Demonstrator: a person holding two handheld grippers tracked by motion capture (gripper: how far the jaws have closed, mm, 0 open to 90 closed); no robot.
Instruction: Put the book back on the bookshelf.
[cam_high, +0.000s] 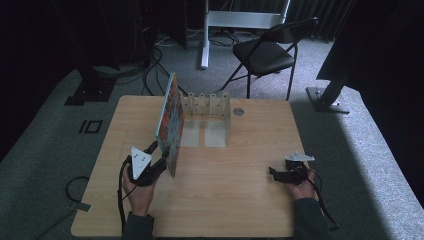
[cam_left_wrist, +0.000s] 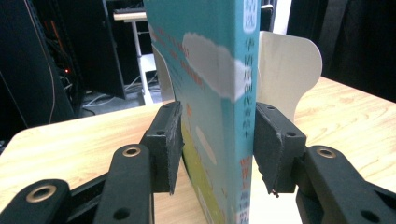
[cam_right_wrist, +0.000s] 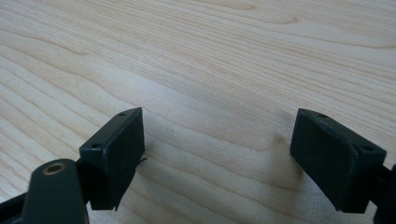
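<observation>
the jaws of the left gripper (cam_left_wrist: 212, 149) press on a picture book (cam_left_wrist: 210, 93) from both sides, one pad on each cover, with the teal spine facing the gripper's own camera. the jaws of the right gripper (cam_right_wrist: 217, 158) stand spread wide over bare table (cam_right_wrist: 210, 56) with nothing between them.

in the high view the book (cam_high: 170, 122) stands on its lower edge on the wooden table (cam_high: 240, 200), left of centre, its long axis close to upright and its top tipped a little to the left. its covers run from near to far, so its far edge points at the white book rack (cam_high: 207, 112), which stands just beyond and slightly right of it. the left gripper (cam_high: 156, 162) holds the book at its near lower corner, so this hand is the nearer one. the right gripper (cam_high: 276, 173) rests well apart, near the table's right edge.

to my eye, the coming move is to carry the book farther and a little to the right, keeping it upright, so it slips between the rack's dividers.
</observation>
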